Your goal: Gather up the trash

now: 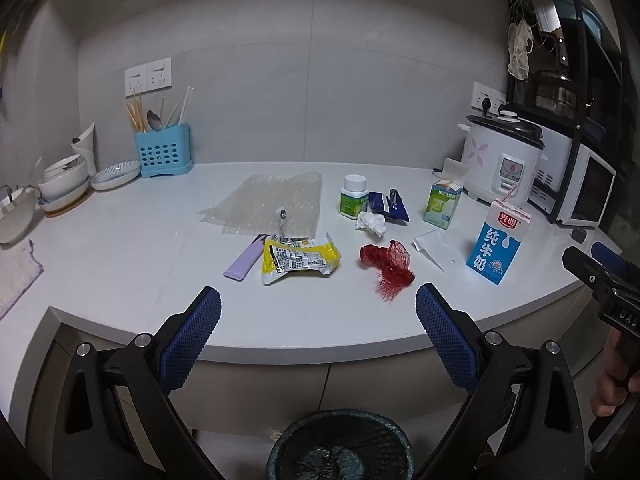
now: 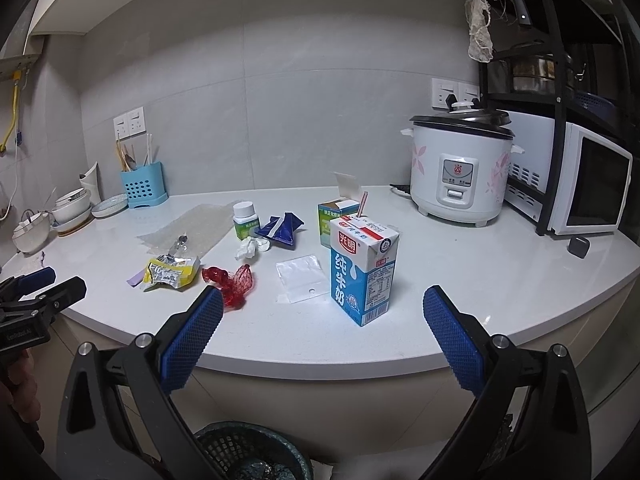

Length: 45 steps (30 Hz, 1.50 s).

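Observation:
Trash lies on the white counter (image 1: 120,264): a yellow snack wrapper (image 1: 300,260), a red mesh net (image 1: 386,264), a crumpled tissue (image 1: 372,222), a blue foil packet (image 1: 390,205), a clear plastic bag (image 1: 434,248), bubble wrap (image 1: 268,204) and a blue milk carton (image 1: 498,242) with a straw. My left gripper (image 1: 318,308) is open and empty in front of the counter edge, facing the wrapper. My right gripper (image 2: 322,308) is open and empty, facing the milk carton (image 2: 362,270). A dark mesh bin (image 1: 340,446) stands below on the floor.
A purple lighter (image 1: 246,260), a pill bottle (image 1: 354,196) and a green medicine box (image 1: 444,204) are among the trash. A rice cooker (image 2: 462,168) and a microwave (image 2: 580,184) stand at the right; a blue utensil holder (image 1: 162,152) and bowls (image 1: 64,184) at the left.

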Available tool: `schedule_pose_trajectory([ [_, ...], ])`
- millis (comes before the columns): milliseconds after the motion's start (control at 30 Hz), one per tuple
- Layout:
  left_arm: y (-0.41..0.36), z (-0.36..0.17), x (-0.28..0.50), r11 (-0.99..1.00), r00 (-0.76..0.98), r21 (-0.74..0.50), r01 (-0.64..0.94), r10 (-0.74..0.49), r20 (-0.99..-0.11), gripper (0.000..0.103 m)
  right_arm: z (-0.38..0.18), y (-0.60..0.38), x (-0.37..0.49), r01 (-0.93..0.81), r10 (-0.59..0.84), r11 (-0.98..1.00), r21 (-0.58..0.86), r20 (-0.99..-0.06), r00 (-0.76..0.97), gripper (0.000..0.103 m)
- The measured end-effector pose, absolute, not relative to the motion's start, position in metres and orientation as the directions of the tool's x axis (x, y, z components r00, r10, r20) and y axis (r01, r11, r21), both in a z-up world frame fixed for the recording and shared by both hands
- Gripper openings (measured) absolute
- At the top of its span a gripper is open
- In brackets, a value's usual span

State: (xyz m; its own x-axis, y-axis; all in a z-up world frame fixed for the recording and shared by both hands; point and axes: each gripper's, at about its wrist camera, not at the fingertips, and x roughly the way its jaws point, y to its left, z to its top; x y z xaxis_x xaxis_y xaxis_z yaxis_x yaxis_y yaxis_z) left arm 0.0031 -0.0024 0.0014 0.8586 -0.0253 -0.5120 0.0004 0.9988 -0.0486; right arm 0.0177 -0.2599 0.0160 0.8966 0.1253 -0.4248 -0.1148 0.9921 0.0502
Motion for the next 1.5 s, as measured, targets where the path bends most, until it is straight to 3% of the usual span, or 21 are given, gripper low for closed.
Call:
schedule_pose_trajectory([
  [1500, -0.008, -0.005, 0.011, 0.999, 0.839, -0.041, 0.015, -0.035, -0.543, 0.095, 0.01, -0.264, 0.027, -0.1, 0.125, 0.992, 0.079, -0.438, 0.89, 0.096],
])
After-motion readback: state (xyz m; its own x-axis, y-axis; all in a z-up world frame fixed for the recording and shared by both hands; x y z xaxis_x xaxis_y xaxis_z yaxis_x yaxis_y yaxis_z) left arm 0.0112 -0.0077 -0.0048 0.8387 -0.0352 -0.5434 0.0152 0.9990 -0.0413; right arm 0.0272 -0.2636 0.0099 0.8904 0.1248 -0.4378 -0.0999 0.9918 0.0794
